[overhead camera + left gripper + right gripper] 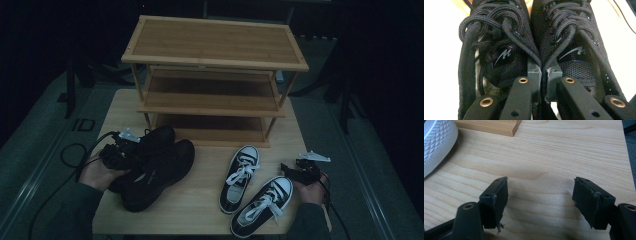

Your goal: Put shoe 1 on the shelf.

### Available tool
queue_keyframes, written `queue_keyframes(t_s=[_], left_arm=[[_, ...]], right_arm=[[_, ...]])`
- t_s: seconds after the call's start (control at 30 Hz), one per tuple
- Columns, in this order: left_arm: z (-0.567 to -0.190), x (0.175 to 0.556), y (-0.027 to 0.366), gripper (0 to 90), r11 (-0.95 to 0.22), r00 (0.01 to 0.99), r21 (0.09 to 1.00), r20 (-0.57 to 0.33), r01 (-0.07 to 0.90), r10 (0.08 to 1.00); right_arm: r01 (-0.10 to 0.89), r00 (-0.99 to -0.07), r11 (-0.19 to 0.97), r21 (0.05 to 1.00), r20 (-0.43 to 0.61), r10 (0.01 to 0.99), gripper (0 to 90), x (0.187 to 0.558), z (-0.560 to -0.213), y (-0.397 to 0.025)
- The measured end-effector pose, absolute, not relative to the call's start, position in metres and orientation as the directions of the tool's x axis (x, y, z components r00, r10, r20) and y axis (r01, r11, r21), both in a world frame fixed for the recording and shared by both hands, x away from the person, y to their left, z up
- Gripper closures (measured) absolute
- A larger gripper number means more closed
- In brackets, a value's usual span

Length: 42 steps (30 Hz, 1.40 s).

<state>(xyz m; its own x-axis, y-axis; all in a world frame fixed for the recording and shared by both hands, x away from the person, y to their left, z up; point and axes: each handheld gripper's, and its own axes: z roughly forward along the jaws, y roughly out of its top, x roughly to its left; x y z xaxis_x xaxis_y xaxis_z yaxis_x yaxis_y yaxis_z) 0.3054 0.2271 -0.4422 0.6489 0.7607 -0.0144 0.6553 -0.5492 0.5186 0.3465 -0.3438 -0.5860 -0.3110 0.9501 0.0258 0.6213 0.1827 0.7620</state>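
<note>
Already my left gripper (541, 75) was clamped on the inner collars of both black shoes (155, 167) — toes pointing away toward the shoe rack (212, 80) beyond; my right gripper (540, 202) hung apart, idle over the table (564, 152).

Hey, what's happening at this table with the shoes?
A person is tidying shoes by a wooden shoe rack. The left tongs are shut on the inner collars of the black shoes, pinching the pair together. The right tongs hang open over the table, beside the black-and-white sneakers.
</note>
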Motion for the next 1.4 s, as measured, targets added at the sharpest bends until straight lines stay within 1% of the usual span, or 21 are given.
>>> queue_keyframes(t_s=[0.87, 1.4], left_arm=[[-0.439, 0.34, 0.183, 85.6, -0.564, 0.678, 0.537, -0.02, 0.627, 0.735], [-0.441, 0.359, 0.161, 85.6, -0.557, 0.667, 0.544, -0.006, 0.627, 0.745]], right_arm=[[0.622, -0.311, 0.182, 0.762, 0.027, 0.95, 28.1, 0.347, -0.586, -0.344], [0.619, -0.313, 0.183, 0.764, 0.025, 0.95, 28.1, 0.347, -0.586, -0.344]])
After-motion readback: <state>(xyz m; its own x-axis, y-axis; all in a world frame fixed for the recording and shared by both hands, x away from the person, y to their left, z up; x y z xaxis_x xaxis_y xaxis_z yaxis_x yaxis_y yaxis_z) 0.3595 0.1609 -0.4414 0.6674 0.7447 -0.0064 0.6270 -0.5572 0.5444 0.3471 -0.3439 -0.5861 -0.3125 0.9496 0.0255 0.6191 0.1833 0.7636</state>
